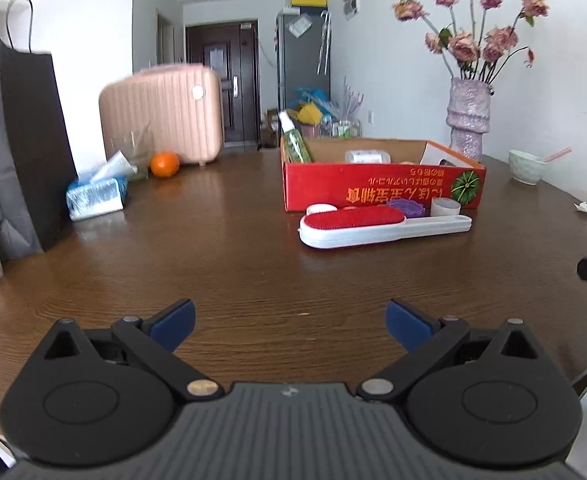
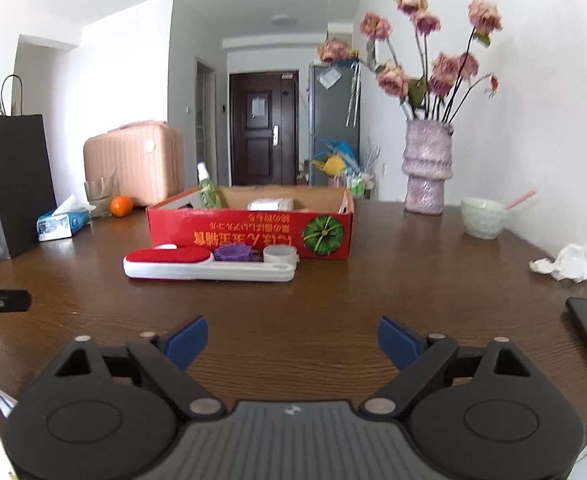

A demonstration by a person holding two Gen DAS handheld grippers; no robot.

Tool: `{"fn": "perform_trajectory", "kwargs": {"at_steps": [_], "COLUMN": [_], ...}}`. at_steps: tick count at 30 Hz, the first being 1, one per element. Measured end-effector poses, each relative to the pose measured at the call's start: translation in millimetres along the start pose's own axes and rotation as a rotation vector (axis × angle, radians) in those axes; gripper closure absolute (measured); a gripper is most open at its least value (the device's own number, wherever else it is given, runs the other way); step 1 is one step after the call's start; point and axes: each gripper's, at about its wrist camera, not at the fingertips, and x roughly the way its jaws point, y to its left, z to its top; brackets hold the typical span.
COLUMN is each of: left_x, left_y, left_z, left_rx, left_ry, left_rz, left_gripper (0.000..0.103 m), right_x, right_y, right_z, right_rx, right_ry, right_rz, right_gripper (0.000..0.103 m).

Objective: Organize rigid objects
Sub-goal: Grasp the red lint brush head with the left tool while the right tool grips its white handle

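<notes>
A red-and-white lint brush [image 2: 209, 265] lies on the tabletop [image 2: 333, 320] just before a red cardboard box [image 2: 249, 234], which holds a green spray bottle [image 2: 208, 190] and a white packet [image 2: 271, 204]. Well back from them, the left hand-held gripper [image 1: 289, 322] and right hand-held gripper [image 2: 292, 340] hover with fingers spread wide, holding nothing.

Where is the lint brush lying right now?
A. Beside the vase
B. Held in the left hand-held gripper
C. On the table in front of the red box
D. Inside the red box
C: the lint brush lies flat on the table just in front of the red box, with both hand-held grippers open and well short of it.
</notes>
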Motion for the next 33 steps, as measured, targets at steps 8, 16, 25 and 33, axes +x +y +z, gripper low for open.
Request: {"fn": "perform_trajectory", "kwargs": {"at_steps": [8, 16, 25, 33], "left_x": [60, 135, 181, 190], "left_y": [3, 16, 21, 39], "left_z": [40, 78, 78, 71], "left_rx": [-0.036, -0.169, -0.262, -0.396], "left_ry": [0.055, 0.118, 0.194, 0.237], "left_rz": [-0.048, -0.139, -0.214, -0.300], "left_gripper": [0.000, 0.039, 0.047, 0.049], "right_x": [70, 154, 217, 213], "right_y": [-16, -21, -19, -19], "right_z": [40, 83, 83, 78], "right_rx": [0.091, 0.102, 0.148, 0.162], "right_ry": [0.125, 0.173, 0.258, 0.253], "right_rz": [0.008, 0.044, 0.075, 0.066], "right_gripper": [0.050, 0.073, 0.077, 0.078]}}
